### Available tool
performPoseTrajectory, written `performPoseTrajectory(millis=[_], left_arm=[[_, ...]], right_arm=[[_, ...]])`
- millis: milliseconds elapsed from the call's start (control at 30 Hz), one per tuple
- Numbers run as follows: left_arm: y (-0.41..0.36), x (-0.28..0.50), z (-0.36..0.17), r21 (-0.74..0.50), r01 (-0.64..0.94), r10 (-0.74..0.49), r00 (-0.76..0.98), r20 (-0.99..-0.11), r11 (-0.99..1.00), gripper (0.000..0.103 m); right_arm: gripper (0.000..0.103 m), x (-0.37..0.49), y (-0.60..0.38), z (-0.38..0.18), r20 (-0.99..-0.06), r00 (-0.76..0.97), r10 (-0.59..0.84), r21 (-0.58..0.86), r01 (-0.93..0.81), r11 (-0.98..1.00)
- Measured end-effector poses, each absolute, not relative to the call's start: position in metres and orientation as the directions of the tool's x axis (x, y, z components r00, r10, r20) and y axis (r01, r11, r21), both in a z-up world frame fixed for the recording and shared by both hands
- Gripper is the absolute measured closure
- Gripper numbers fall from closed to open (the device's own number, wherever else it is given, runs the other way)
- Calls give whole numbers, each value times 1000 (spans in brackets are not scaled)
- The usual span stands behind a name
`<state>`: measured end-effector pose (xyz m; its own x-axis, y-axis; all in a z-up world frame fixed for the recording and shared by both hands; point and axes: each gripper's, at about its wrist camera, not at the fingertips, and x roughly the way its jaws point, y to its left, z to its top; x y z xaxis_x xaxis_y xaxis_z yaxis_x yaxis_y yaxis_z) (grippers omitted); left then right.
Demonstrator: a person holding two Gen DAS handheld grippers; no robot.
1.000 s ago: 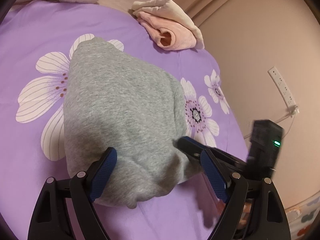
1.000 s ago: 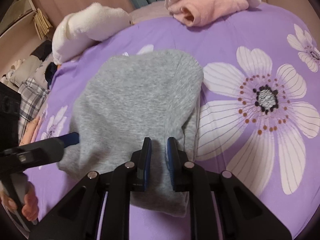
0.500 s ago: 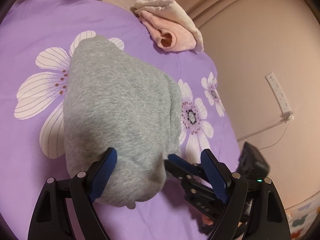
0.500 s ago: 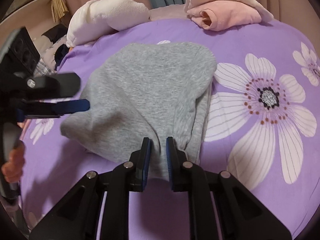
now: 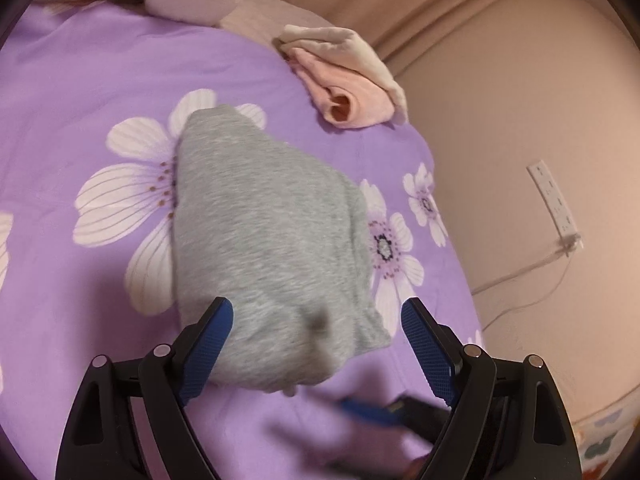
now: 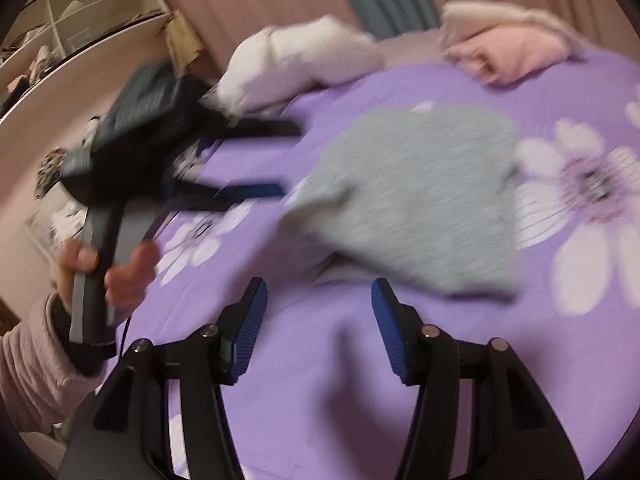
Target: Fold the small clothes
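Note:
A folded grey garment (image 5: pixel 264 240) lies on the purple flowered bedsheet (image 5: pixel 80 80); it also shows, blurred, in the right wrist view (image 6: pixel 424 200). My left gripper (image 5: pixel 316 320) is open and empty, its blue pads just above the garment's near edge. It also shows from the side in the right wrist view (image 6: pixel 280 160), held in a hand. My right gripper (image 6: pixel 316 304) is open and empty, a little short of the garment's near edge. Its blurred tip shows low in the left wrist view (image 5: pixel 376 412).
A folded pink and cream garment (image 5: pixel 344 80) lies at the bed's far corner, with a white pillow (image 6: pixel 296 64) behind. A beige wall with a power strip (image 5: pixel 554 204) and cable runs along the bed's right edge. Shelves (image 6: pixel 80 8) stand at the far left.
My right gripper has let go of the grey garment's edge, opened and pulled back. The garment now lies flat. My left gripper has lifted slightly, still open.

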<state>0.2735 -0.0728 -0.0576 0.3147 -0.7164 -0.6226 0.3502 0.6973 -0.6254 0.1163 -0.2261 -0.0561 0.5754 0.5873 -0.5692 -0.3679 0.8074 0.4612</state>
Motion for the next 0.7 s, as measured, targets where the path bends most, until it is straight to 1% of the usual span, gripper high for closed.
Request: performPoseTrajectory(millis=[100,200,267,300,333,367,400,467,533,600,633,700], left_arm=[[-84,278,-55,-606,384,-714,286,-639,696,17],[-91,284,-55,-584,411,-705,264,-659,700,17],[-96,289,-58,-581,428,-704,223,-674,692,17],[-96,291,-58,-576,431,-700,217,-681,694,17],[-97,292,-59,-574,434,-698,209,-685,694,17],[-97,294,-60,-567,435,-690,203,-695,700,17],[-96,295,-61,-556,435,-678,203,-706,709,17],[-97,297,-63,-518,442,-644,201,-738,732,17],[-97,299,-65,-508,448,-632,184,-753,735,17],[-95,300,-65,-530,447,-649,167,-742,721,17],[-94,301,-66,-541,439,-656,162,-737,717,17],[-92,304,-68,-570,421,-674,149,-724,706,17]], right_arm=[[51,124,-202,-63,-574,631,522,394,-345,852],[50,143,-196,-69,-541,676,500,436,-283,854],[51,153,-192,-70,-531,691,491,443,-267,856],[54,157,-189,-72,-537,694,479,432,-261,863],[65,161,-184,-74,-547,690,474,426,-259,867],[73,164,-178,-77,-560,673,484,429,-265,864],[84,165,-174,-78,-566,664,489,424,-274,863],[93,163,-162,-79,-567,645,512,411,-317,855],[98,165,-148,-81,-581,607,541,394,-372,841],[99,171,-131,-86,-635,574,517,353,-380,855],[99,177,-130,-90,-650,566,507,365,-353,862],[98,185,-137,-94,-640,556,530,433,-308,847]])
